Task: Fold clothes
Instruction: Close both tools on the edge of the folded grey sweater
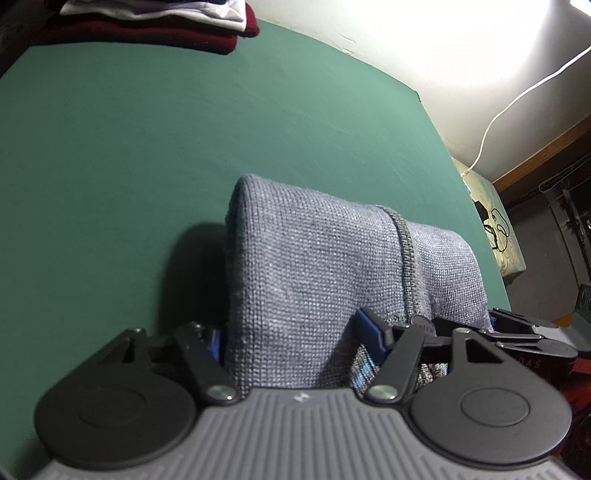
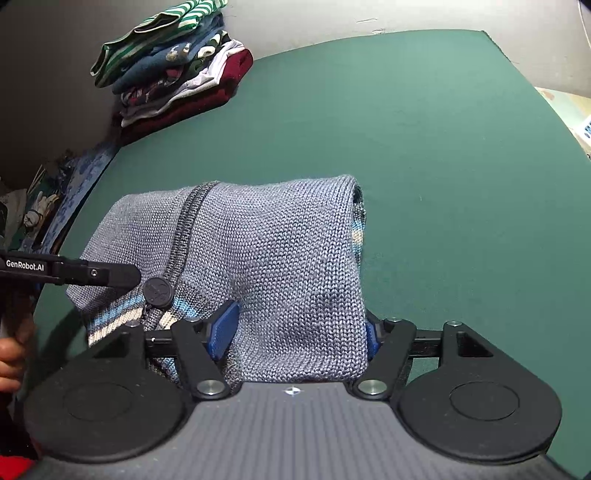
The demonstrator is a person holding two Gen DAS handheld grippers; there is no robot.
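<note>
A grey-blue knitted cardigan [image 1: 314,266] with a dark button band and a round dark button is folded over and draped across both grippers above the green table [image 1: 147,147]. My left gripper [image 1: 295,339] has its blue pads closed on the near folded edge. In the right wrist view the cardigan [image 2: 280,258] hangs the same way, showing striped trim at lower left. My right gripper [image 2: 299,332] is shut on the cardigan's edge. The left gripper's black finger [image 2: 92,275] reaches in from the left beside the button [image 2: 159,291].
A stack of folded clothes [image 2: 173,70], striped green on top and dark red at the bottom, sits at the table's far left corner; it also shows in the left wrist view [image 1: 166,22]. A white cable [image 1: 517,99] hangs by the wall at the right. Clutter lies beyond the table's left edge [image 2: 44,206].
</note>
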